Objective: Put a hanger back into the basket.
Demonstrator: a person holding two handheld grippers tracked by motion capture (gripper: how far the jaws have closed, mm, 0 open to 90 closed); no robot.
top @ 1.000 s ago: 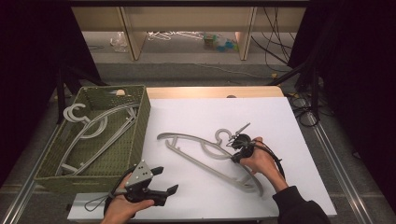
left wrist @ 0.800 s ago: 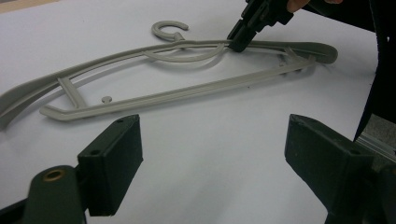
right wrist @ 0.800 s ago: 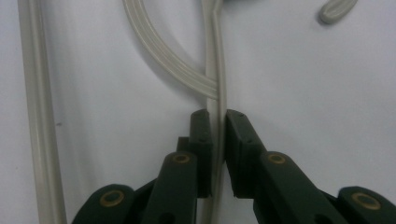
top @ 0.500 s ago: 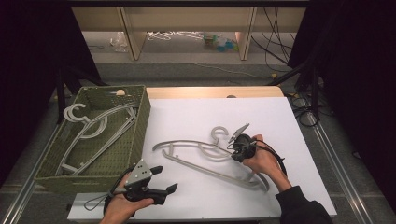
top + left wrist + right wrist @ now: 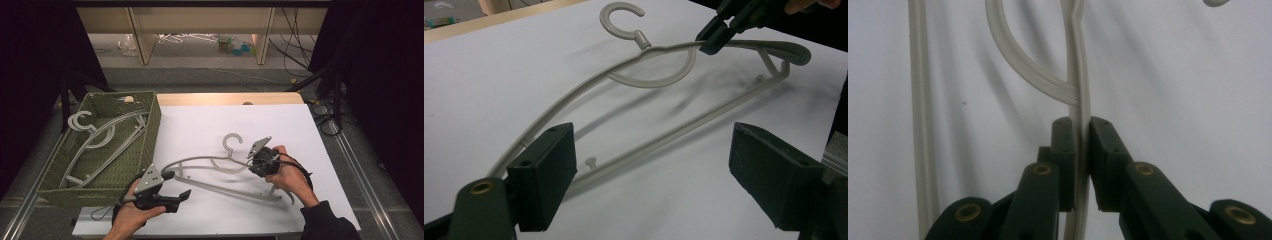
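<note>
A grey plastic hanger lies across the white sheet, hook pointing away from me. My right gripper is shut on its upper arm, just right of the neck, and holds that side a little off the sheet. In the right gripper view the pads pinch the thin arm. My left gripper hovers open near the hanger's left end, nothing between its jaws. In the left gripper view the hanger stretches ahead of the open gripper, with the right gripper clamped on it.
A green woven basket stands at the left of the table and holds several grey hangers. The white sheet covers the tabletop. Cables hang off the right edge. A shelf with clutter stands behind.
My right hand has risen with the hanger in its grip, and the hanger's left end has swung toward me and the left gripper. The left gripper has hardly moved.
</note>
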